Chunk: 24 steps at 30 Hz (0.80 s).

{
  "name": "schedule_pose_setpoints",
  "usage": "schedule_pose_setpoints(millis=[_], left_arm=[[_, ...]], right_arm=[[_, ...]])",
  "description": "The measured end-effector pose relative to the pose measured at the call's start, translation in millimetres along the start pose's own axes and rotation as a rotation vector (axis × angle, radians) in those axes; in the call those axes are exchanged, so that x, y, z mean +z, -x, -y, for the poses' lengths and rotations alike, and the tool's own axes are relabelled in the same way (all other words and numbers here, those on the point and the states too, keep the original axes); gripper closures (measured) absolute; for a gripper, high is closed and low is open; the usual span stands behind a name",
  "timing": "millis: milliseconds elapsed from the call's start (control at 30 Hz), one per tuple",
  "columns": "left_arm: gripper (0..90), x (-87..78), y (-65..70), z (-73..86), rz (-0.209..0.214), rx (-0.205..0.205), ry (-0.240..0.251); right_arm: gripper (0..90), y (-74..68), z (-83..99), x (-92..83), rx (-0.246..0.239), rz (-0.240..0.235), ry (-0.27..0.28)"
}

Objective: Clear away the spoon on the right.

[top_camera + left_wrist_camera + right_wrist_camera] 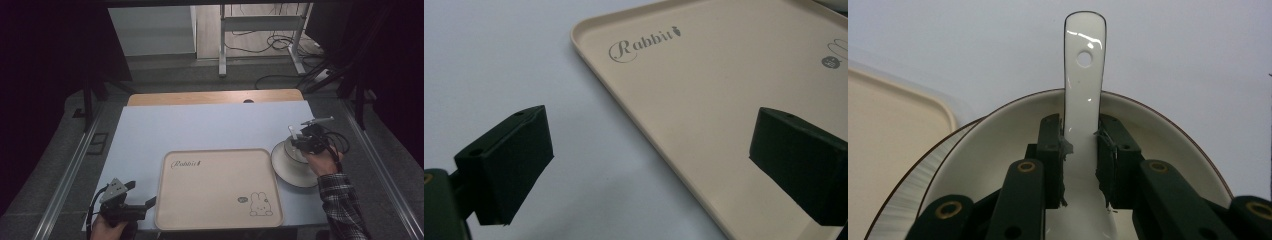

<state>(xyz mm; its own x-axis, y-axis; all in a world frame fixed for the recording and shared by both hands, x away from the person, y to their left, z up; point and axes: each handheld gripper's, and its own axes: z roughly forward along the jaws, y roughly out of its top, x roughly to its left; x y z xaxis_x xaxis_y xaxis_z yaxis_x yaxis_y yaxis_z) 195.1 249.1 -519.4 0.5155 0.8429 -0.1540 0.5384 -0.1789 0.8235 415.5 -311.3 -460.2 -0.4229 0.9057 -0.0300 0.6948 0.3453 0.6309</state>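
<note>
My right gripper is down inside the white bowl, jaws drawn in on the handle of a white spoon; in the right gripper view both pads sit against the handle's two sides, so I read it as clamped on the spoon. The handle runs straight up toward 12 o'clock in that view, crossing the bowl's far rim, with a small hole near its tip. The bowl has a thin dark line round its rim and stands on a plate, whose edge shows at about 8 o'clock of the bowl. From the high view, bowl and plate sit on the pale table at 3 o'clock of the tray, just beside its right edge; whether plate and tray touch I can't tell. The right gripper comes in over the bowl from the 5 o'clock side. The tray is beige, printed with "Rabbit" at its upper left and a rabbit drawing at lower right. My left gripper rests at 9 o'clock of the tray, near its lower left corner, jaws wide apart with nothing between the pads; in the left gripper view the tray's edge runs between them.
</note>
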Motion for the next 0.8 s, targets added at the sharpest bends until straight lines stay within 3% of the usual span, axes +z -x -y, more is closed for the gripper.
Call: schedule_pose_setpoints(millis=[533,800], left_arm=[[3.6,0.4,0.7,-0.1,-0.005,0.004,-0.002],[3.5,0.2,0.6,-0.1,-0.006,0.003,-0.001]], right_arm=[[74.4,3.5,-7.4,-38.0,-0.017,-0.021,0.048],[74.4,-3.0,-14.4,-56.4,-0.041,-0.040,0.062]])
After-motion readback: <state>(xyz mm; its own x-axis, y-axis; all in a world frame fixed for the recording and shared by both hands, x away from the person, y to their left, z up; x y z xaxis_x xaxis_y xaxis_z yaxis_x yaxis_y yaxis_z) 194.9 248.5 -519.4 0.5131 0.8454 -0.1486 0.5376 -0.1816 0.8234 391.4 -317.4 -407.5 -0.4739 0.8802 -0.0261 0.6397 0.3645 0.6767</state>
